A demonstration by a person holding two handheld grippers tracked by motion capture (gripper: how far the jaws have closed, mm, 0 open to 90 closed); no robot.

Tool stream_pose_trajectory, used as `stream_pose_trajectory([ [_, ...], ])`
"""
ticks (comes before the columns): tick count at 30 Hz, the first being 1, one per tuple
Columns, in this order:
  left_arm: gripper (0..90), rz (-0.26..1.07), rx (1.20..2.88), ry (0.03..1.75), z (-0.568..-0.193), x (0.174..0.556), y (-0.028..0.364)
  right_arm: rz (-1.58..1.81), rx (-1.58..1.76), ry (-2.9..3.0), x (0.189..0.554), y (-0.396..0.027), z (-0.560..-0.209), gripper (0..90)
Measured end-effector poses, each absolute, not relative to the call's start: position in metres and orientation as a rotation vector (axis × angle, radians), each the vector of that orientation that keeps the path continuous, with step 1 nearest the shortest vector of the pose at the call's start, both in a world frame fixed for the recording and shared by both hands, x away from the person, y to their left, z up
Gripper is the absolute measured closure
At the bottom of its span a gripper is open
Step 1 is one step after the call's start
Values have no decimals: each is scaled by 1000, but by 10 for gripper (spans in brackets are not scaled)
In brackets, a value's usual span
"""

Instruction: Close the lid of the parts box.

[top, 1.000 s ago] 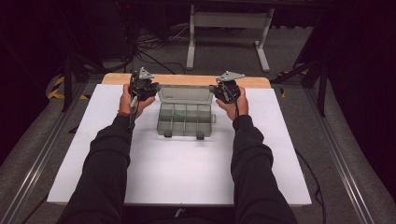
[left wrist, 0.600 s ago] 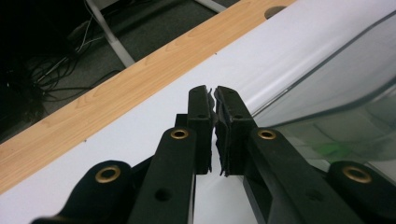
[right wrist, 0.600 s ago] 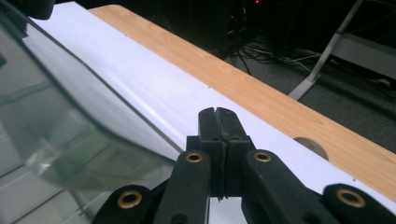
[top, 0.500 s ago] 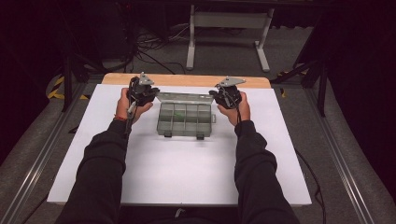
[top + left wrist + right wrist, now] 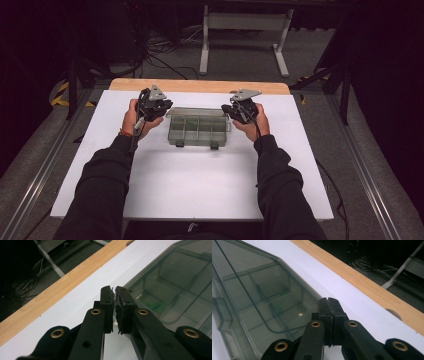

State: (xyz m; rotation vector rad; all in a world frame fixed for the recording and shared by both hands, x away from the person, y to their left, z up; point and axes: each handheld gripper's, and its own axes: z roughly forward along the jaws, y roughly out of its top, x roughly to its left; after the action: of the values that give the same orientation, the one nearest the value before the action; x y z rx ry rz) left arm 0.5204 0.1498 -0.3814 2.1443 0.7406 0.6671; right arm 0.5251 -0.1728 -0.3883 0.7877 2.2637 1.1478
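A clear plastic compartment box (image 5: 199,131) lies at the middle of the white table (image 5: 190,185), latches toward the person. Its clear lid (image 5: 200,112) leans low over the compartments, hinged at the far side. My left gripper (image 5: 162,111) is shut at the lid's left corner, and in the left gripper view its tips (image 5: 114,290) sit against the lid's (image 5: 175,277) edge. My right gripper (image 5: 227,111) is shut at the lid's right corner, its tips (image 5: 327,300) against the lid's (image 5: 249,290) rim. Something small and green (image 5: 152,303) lies in one compartment.
A wooden strip (image 5: 200,86) runs along the table's far edge. Beyond it stand a white desk frame (image 5: 245,25) and cables on the floor. Metal rails (image 5: 45,165) flank the table on both sides.
Both hands have come toward the person and slightly inward. The lid, which stood open behind the box, has swung down over the compartments.
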Motion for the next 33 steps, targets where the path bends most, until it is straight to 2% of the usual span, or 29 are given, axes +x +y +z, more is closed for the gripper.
stream_pose_trajectory([
  [15,875,605,2148,666,-403,495,159,1142,756,2303,499,-172,-398,897],
  [33,843,602,2128,628,-420,470,162,1138,719,2320,473,-173,-412,886],
])
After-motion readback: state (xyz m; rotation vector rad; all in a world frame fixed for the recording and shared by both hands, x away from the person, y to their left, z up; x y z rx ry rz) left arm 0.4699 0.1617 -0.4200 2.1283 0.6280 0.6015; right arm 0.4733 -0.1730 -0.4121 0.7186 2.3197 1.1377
